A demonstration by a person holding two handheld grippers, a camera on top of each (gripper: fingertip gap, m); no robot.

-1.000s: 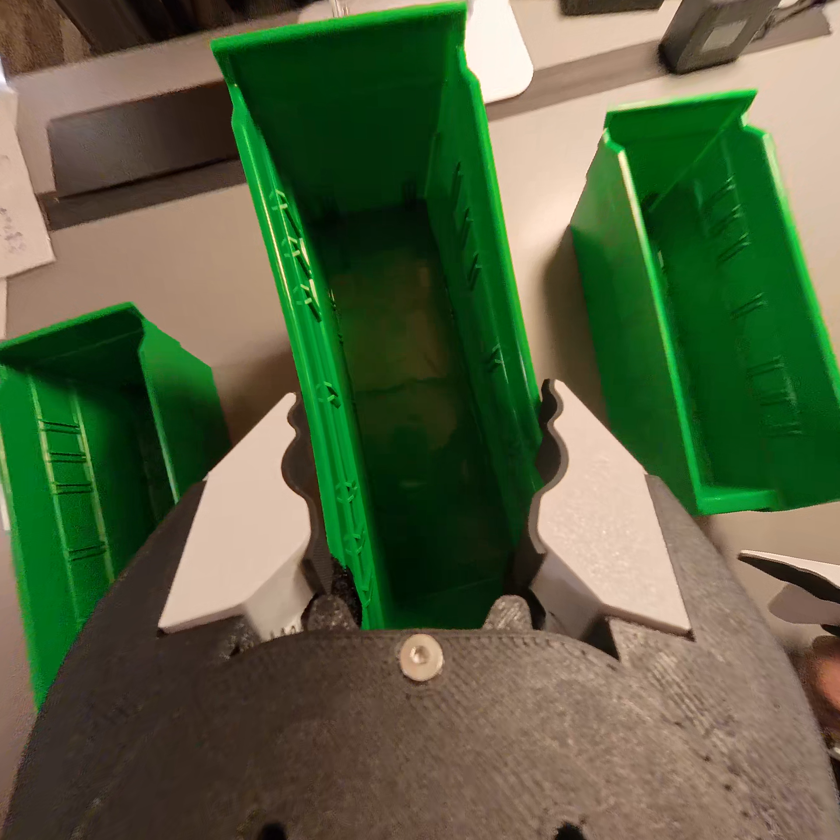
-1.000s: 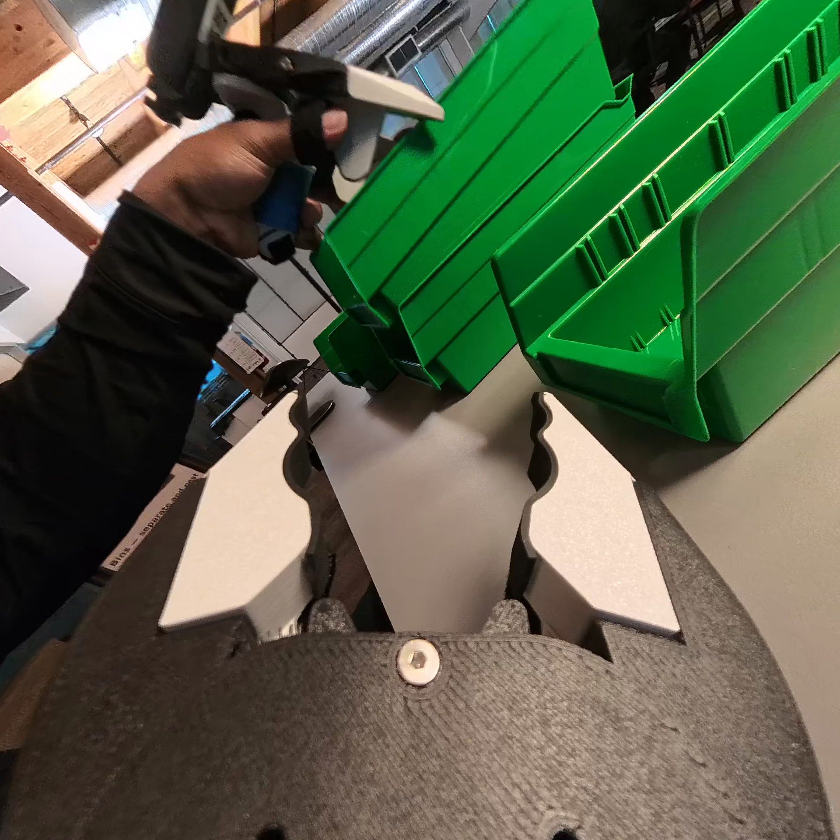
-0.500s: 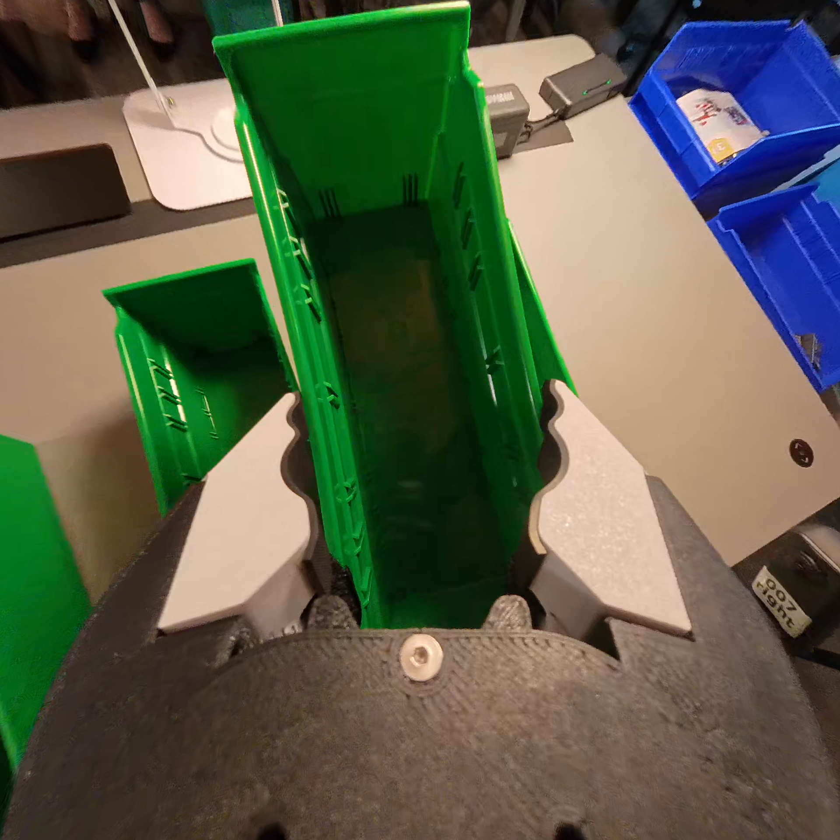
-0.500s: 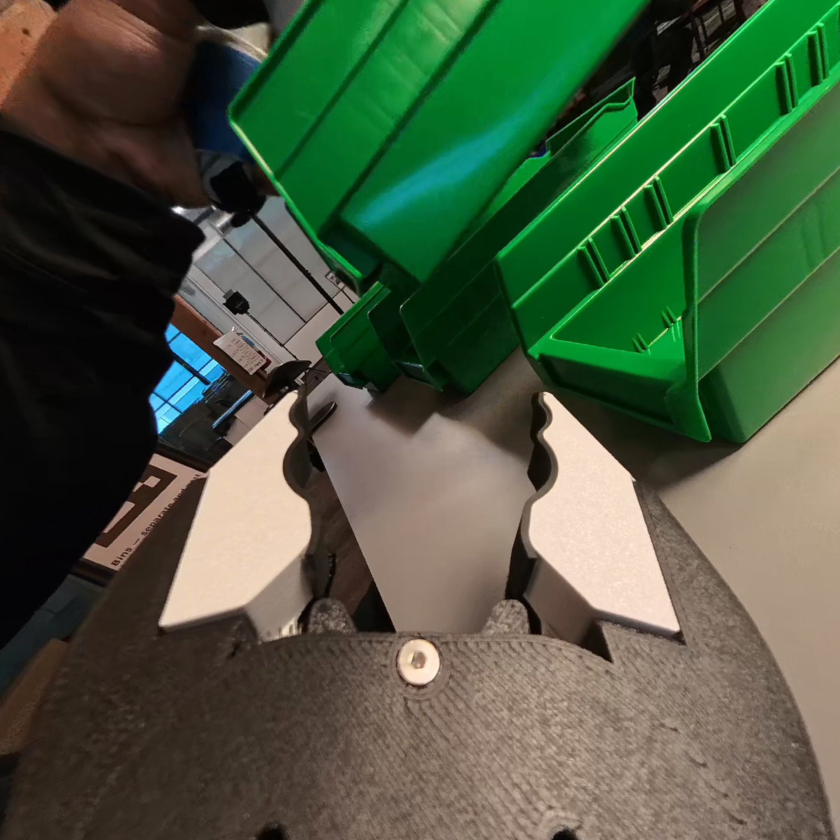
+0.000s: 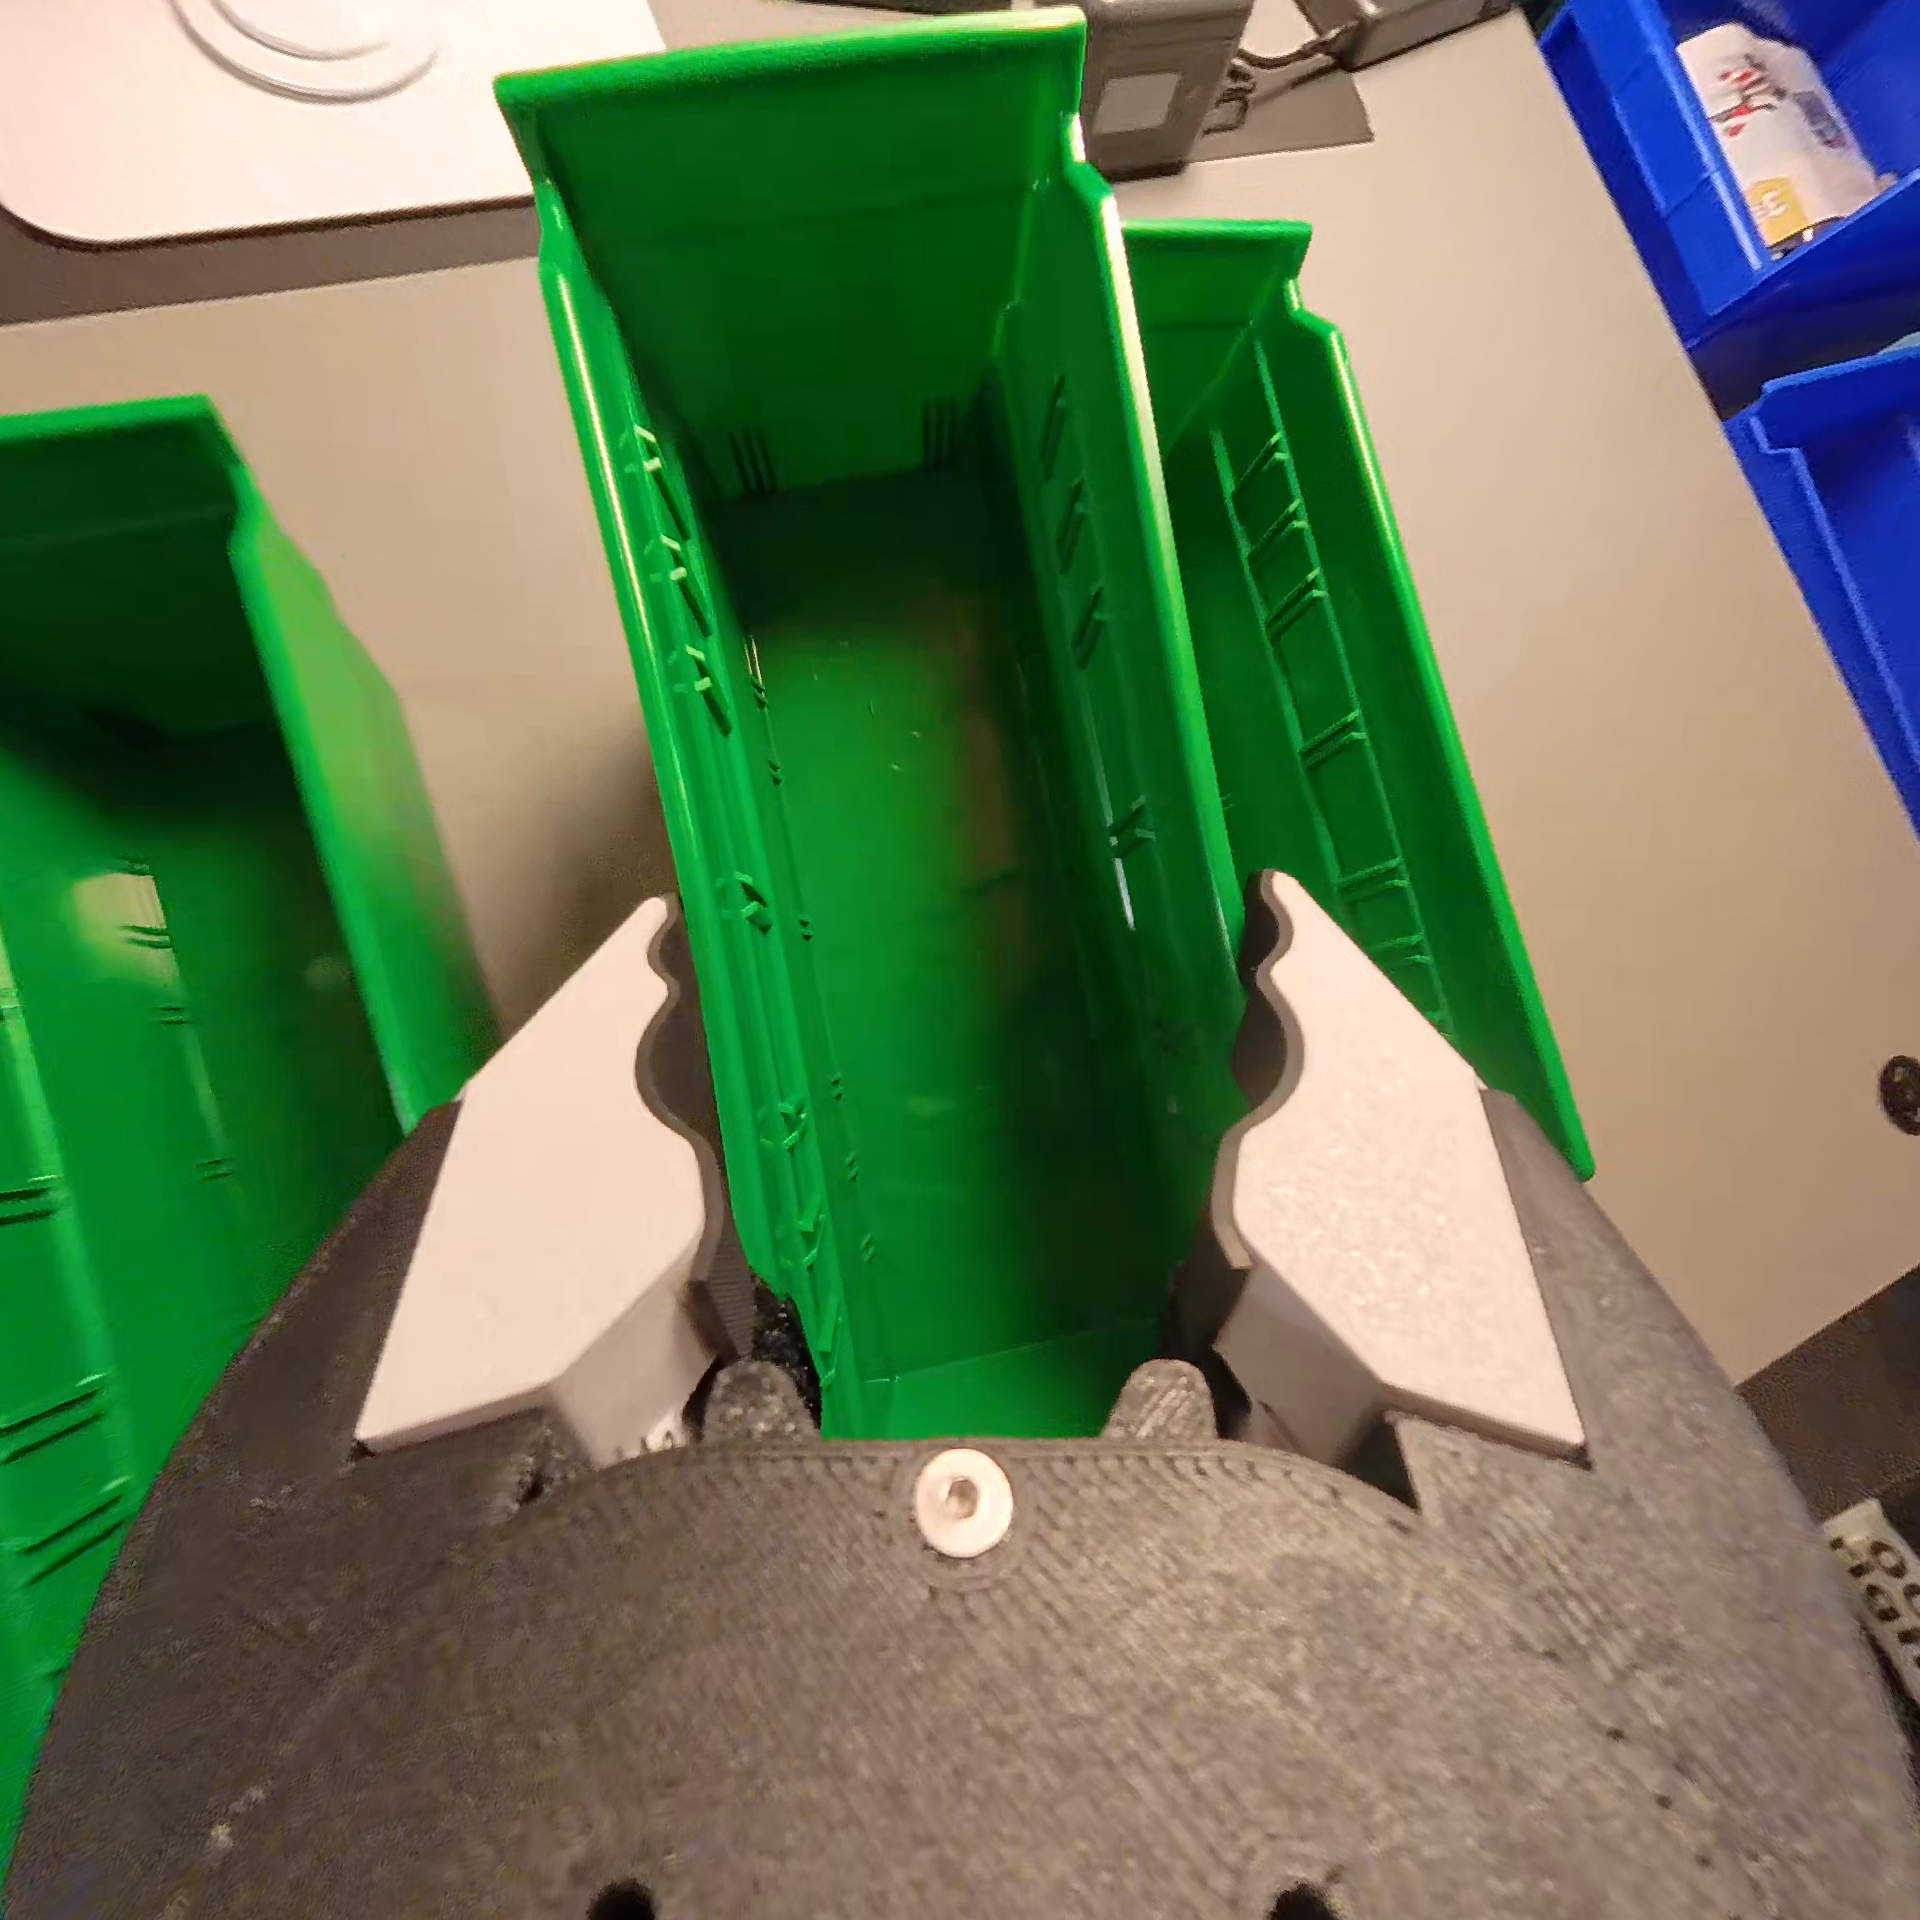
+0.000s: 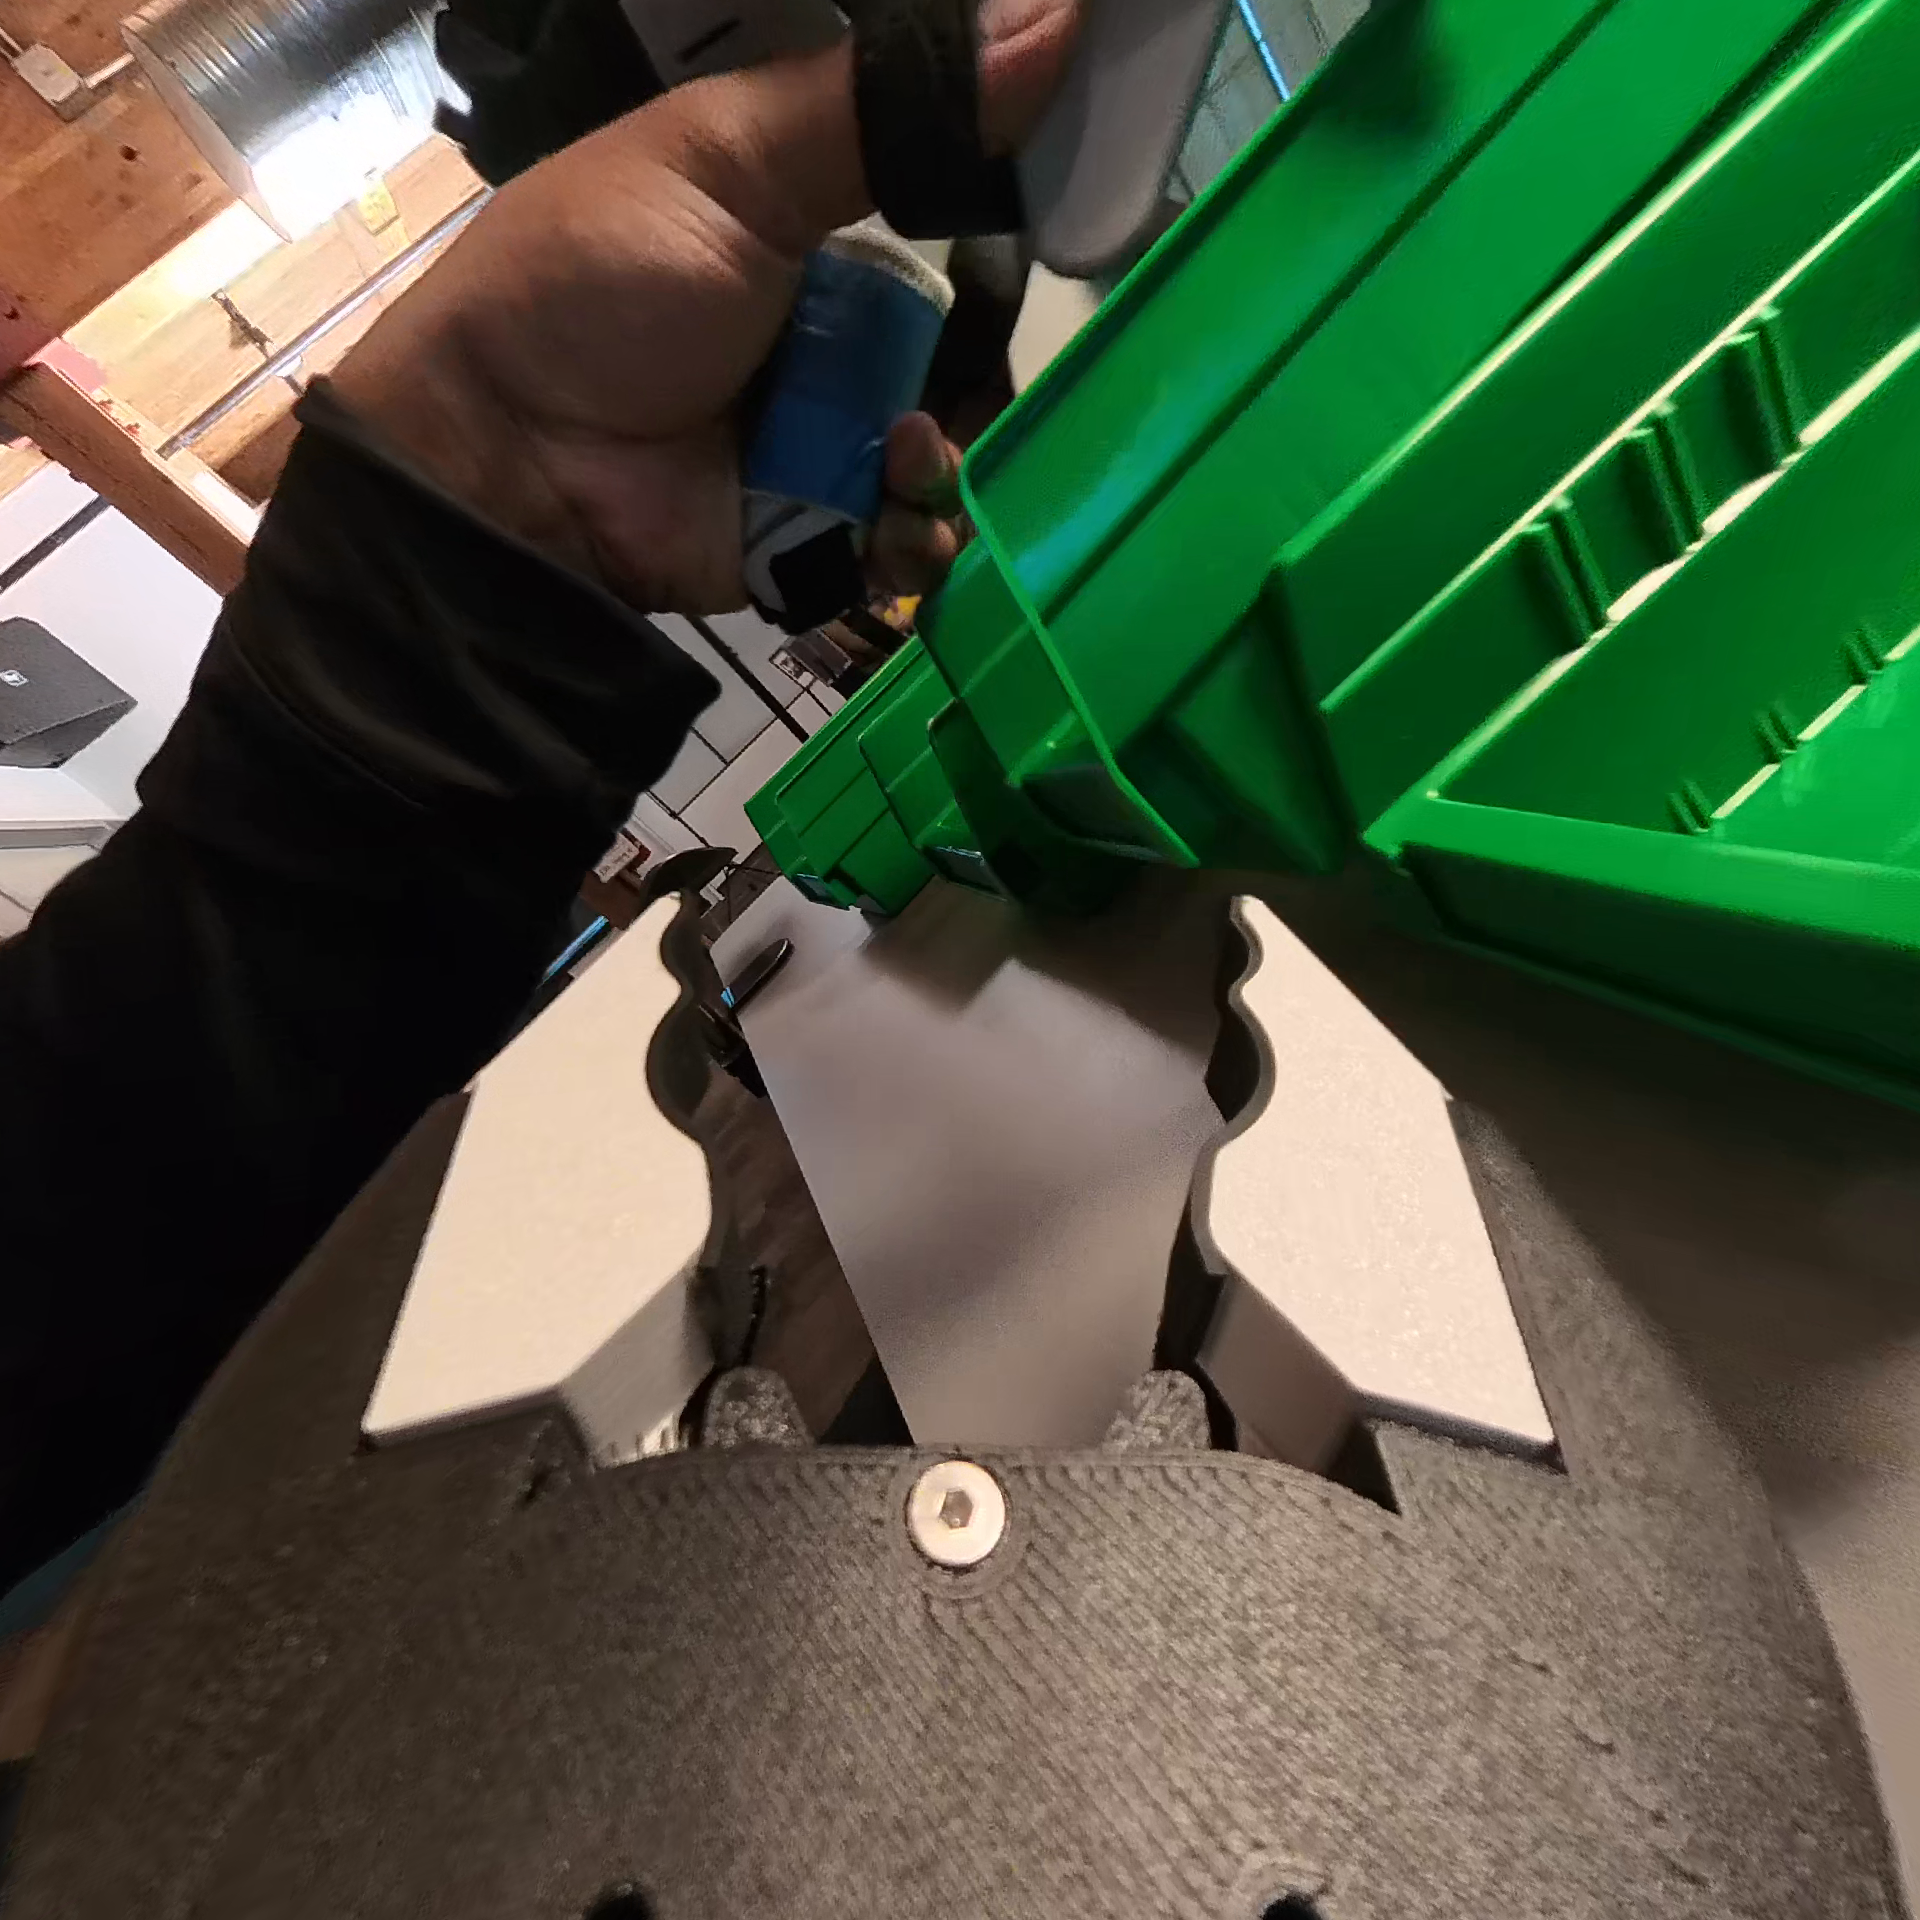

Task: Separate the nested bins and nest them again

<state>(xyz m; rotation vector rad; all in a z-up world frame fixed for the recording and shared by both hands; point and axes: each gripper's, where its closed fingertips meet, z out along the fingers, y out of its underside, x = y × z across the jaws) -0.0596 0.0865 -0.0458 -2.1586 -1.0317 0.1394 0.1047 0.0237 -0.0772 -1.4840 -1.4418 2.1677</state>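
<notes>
My left gripper is shut on a long green bin, with its pads against the two side walls near one end. It holds the bin tilted, partly over a second green bin that lies on the grey table to the right. A third green bin lies to the left. In the right wrist view the held bin slants down beside the table bin, and a hand grips the left tool. My right gripper is open and empty, low over the table.
Blue bins stand at the table's right edge. A white flat base and a black adapter lie at the back. A black-sleeved arm fills the left of the right wrist view.
My left gripper has carried the green bin to the right, from between two table bins to over the right-hand one, and lowered it. The right gripper has stayed still and open.
</notes>
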